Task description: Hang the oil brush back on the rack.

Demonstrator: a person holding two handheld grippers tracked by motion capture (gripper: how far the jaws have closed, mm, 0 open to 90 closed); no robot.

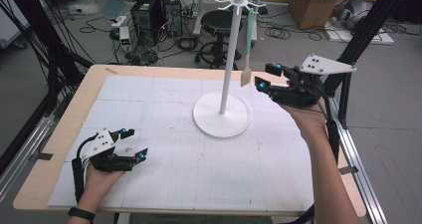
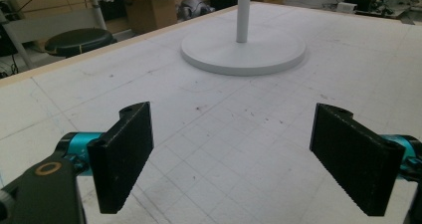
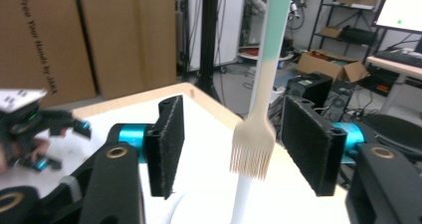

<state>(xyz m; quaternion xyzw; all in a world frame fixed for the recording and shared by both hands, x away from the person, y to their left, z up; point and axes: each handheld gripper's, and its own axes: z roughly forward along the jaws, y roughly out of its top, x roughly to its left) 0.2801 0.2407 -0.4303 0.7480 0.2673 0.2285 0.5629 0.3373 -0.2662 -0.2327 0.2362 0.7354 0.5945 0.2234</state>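
Brush [image 3: 254,149] hangs from rack [image 1: 230,64], between the parted jaws of right gripper [image 3: 226,147]. Close squarely on its flat head (avoid bristles). Left gripper [image 2: 231,159] parted, resting low on mat [image 1: 164,134].

A black stool [image 1: 218,21] stands on the grey floor just beyond the worktop's [image 1: 64,129] far edge, with two dark computer towers [image 1: 155,10] and loose cables [image 1: 94,25] to its left. Cardboard boxes [image 1: 313,2] sit at the far right of the high view, and black frame struts [image 1: 368,22] rise beside the worktop's right side. In the right gripper view, two large flat cartons [image 3: 84,40] lean upright at the left, while an open box [image 3: 326,64], shelving [image 3: 348,15] and a lit screen [image 3: 403,7] stand farther off to the right.
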